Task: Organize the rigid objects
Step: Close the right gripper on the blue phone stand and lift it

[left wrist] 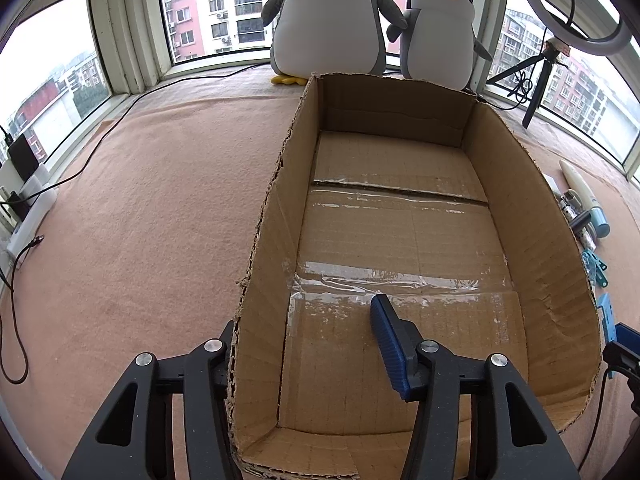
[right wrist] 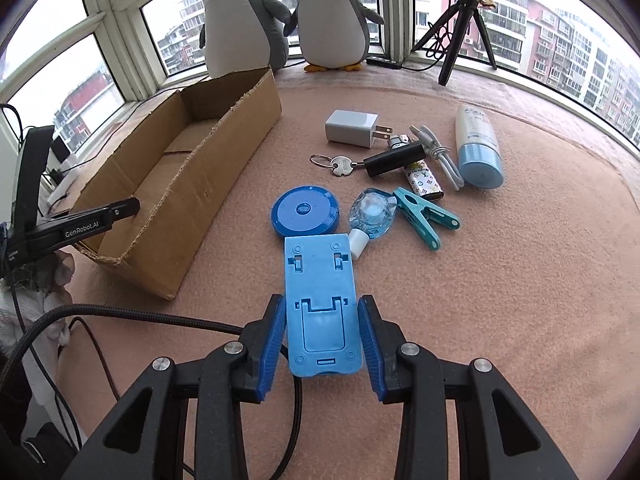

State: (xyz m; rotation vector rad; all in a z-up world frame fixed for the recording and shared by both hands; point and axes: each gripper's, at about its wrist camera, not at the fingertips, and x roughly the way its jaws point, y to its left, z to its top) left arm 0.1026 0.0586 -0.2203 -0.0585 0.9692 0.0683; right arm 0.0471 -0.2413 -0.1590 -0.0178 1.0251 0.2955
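My right gripper [right wrist: 322, 344] straddles the blue phone stand [right wrist: 320, 300], fingers spread and not yet clamped, just beside the cardboard box [right wrist: 180, 184]. My left gripper [left wrist: 308, 360] brackets the box's wall, released, probably to steady it.

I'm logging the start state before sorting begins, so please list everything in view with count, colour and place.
cardboard box: 1, brown, on the blanket, nothing inside
phone stand: 1, light blue, flat between the right fingers
round disc: 1, blue, just beyond the stand
small bottle: 1, clear with white cap, right of the disc
clothes peg: 1, teal, beside the bottle
charger plug: 1, white
key on ring: 1, silver
black cylinder: 1
patterned lighter: 1
white cable: 1
tube: 1, white, blue cap
plush penguins: 2, by the window
tripod: 1, black
left gripper: straddles the box's left wall
right gripper: open around the stand
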